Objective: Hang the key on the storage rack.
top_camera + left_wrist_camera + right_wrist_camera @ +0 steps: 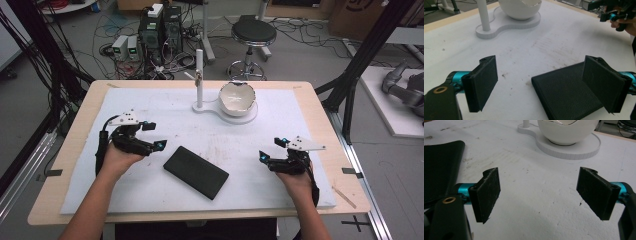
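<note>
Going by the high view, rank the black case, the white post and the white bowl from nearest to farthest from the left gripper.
From the left gripper:
1. Black case, beside it at table centre.
2. White post, at the far edge.
3. White bowl, farther right on the same base.

A flat black case (196, 172) with a fine pebbled, leather-like surface and rounded edges lies closed on the white mat (280, 197) that covers the bench, a little left of the mat's middle and nearer its front edge than its back edge, set at a slant so that one short end points toward the front right corner and the other toward the back left. A white bowl (236, 98) with a jagged, eggshell-like broken rim sits upright on the round end of a flat white stand (235, 118) near the middle of the back edge. From that stand's narrow end, just left of the bowl, a thin white post (199, 80) rises straight up.
</note>
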A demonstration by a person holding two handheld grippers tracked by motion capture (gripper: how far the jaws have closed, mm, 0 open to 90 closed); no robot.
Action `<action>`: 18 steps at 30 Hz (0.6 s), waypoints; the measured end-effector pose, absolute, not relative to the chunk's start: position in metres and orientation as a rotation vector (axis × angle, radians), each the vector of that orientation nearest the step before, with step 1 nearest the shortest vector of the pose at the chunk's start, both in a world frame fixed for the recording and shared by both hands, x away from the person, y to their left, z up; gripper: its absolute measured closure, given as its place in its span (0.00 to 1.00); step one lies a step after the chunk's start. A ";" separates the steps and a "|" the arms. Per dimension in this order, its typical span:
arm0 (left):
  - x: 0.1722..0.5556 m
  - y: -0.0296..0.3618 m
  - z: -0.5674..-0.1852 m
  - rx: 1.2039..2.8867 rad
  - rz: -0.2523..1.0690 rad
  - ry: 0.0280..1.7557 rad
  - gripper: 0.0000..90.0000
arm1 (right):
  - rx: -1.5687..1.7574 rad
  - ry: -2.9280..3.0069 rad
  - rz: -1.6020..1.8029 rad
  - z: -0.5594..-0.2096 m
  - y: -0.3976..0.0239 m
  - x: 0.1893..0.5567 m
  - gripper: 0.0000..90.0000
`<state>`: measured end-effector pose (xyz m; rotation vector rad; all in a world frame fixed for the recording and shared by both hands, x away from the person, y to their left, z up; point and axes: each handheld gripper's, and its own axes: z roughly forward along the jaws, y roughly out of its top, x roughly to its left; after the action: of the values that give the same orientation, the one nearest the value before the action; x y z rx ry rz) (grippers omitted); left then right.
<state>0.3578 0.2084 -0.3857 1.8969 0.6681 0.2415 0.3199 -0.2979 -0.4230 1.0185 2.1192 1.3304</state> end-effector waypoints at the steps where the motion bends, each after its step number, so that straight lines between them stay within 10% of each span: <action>1: 0.356 0.210 -0.388 1.894 0.242 0.671 0.15 | 1.021 2.121 1.328 -0.423 -0.298 0.320 0.22; 18: 0.356 0.223 -0.409 1.921 0.217 0.664 0.12 | 1.053 2.118 1.308 -0.425 -0.300 0.321 0.22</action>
<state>0.3563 0.2231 -0.4085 1.9213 0.6640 0.2172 0.3209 -0.3004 -0.4251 1.0535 2.1179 1.3083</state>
